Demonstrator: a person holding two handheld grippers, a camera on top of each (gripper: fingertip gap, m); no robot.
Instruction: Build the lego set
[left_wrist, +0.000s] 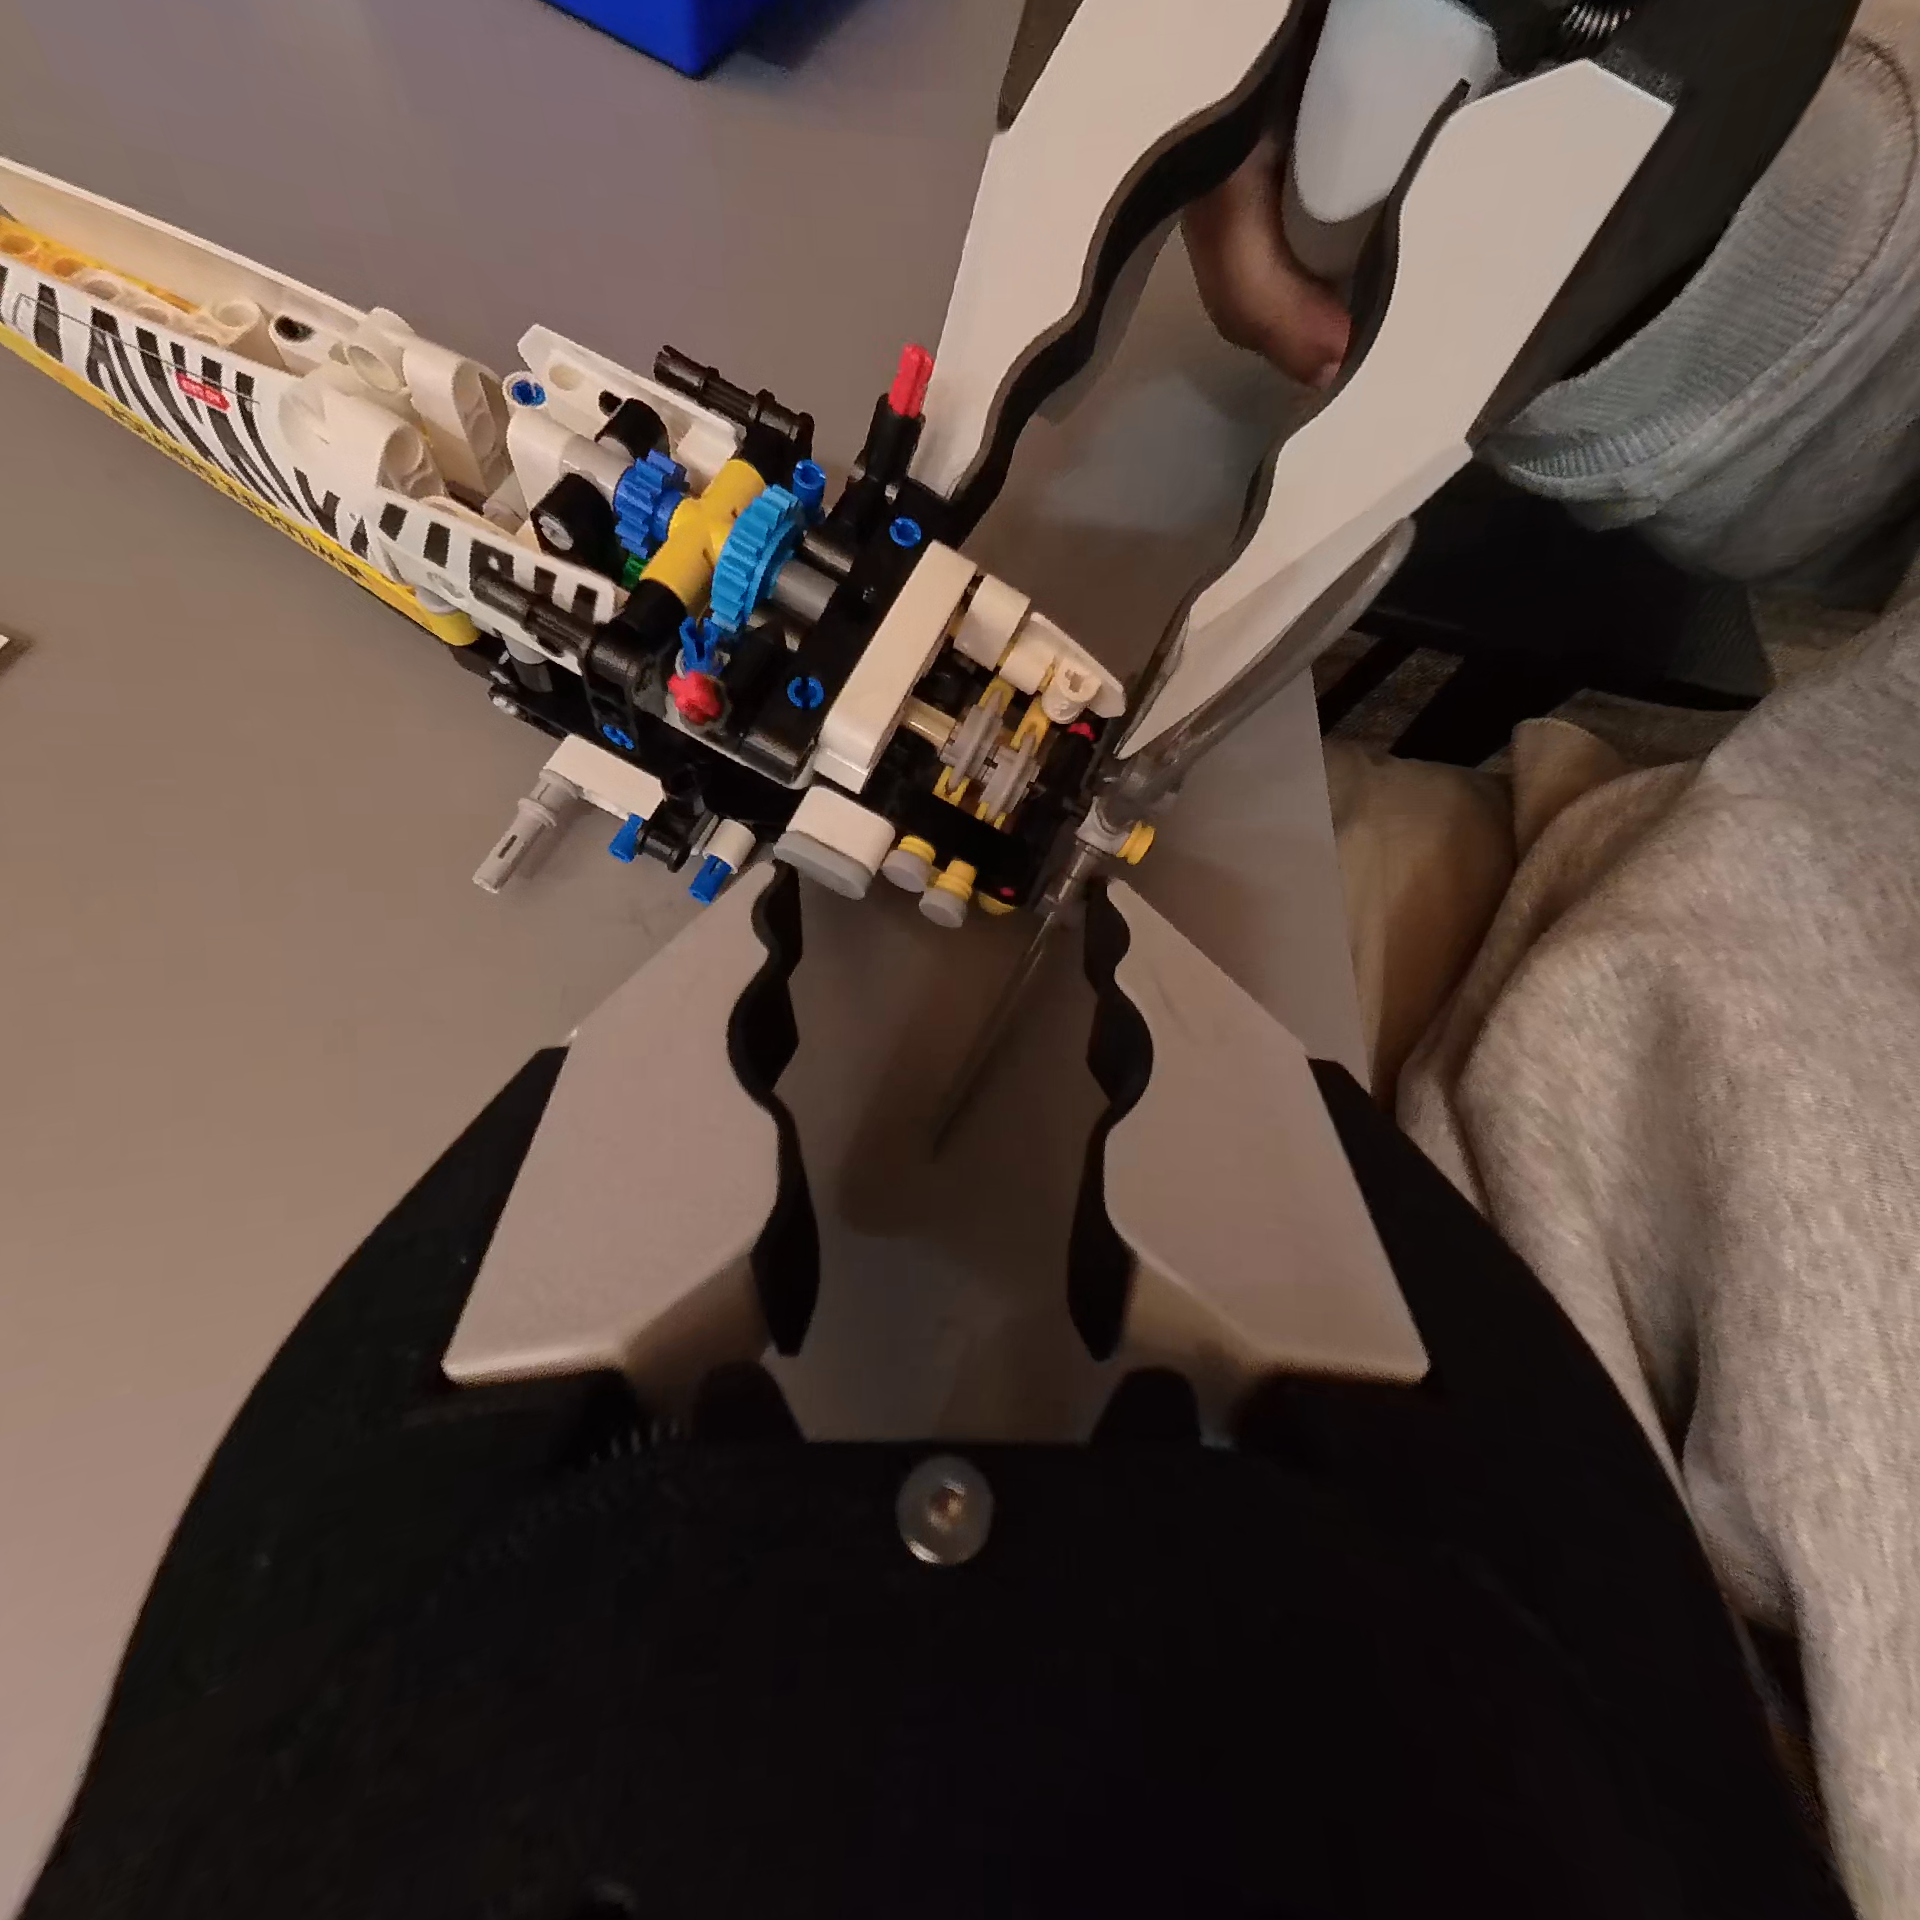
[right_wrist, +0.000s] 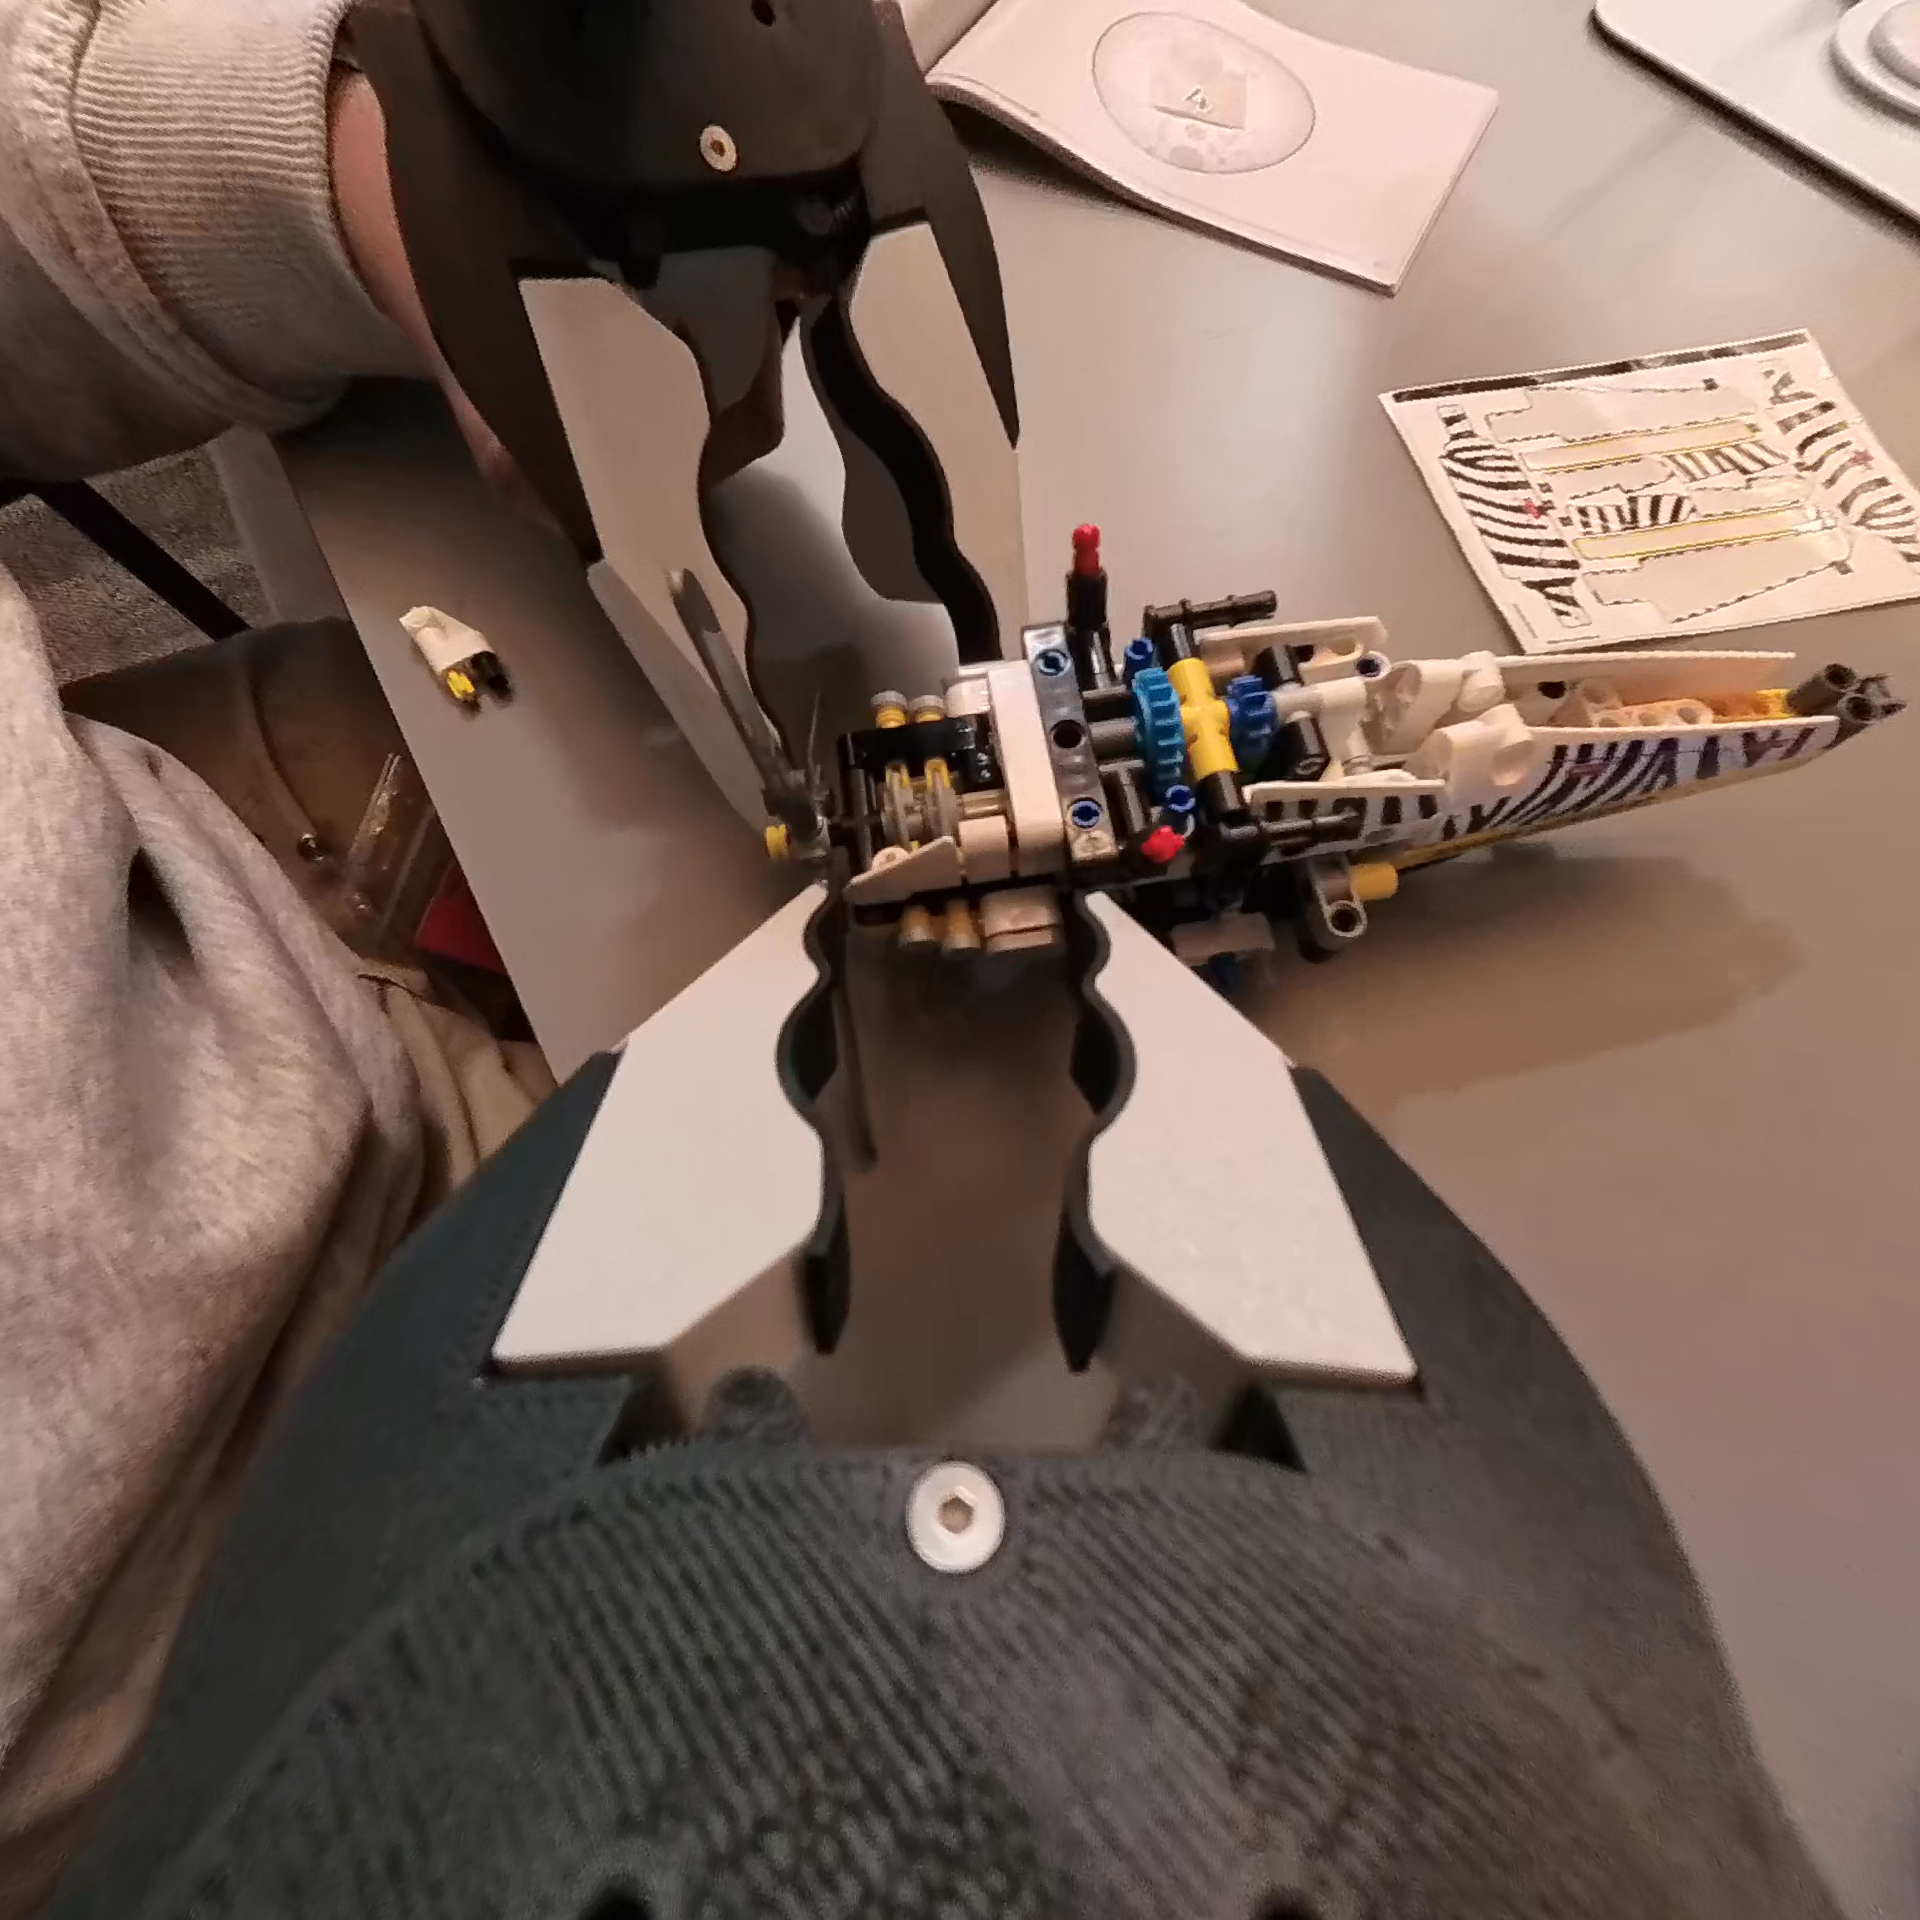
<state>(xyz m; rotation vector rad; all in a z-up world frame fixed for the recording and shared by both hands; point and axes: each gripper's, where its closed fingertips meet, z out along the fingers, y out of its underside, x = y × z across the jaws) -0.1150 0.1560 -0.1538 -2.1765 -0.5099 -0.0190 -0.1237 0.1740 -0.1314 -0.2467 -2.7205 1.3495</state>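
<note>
A long lego model (left_wrist: 727, 582) lies on the grey table. It has a white body with black stripes, blue gears, a yellow connector and a red pin on top. It also shows in the right wrist view (right_wrist: 1195, 748). A small rotor (right_wrist: 800, 821) with thin clear blades sits on its nose. My left gripper (left_wrist: 935, 888) straddles the nose section from one side. Its fingertips press on the model's edge. My right gripper (right_wrist: 956, 904) straddles the same section from the opposite side. It enters the left wrist view from above (left_wrist: 1039, 613).
A small white, yellow and black sub-assembly (right_wrist: 457, 655) lies near the table edge by the person's grey sleeve. A sticker sheet (right_wrist: 1662, 488) and an instruction booklet (right_wrist: 1226, 135) lie beyond the model. A blue bin (left_wrist: 675, 26) stands at the far side.
</note>
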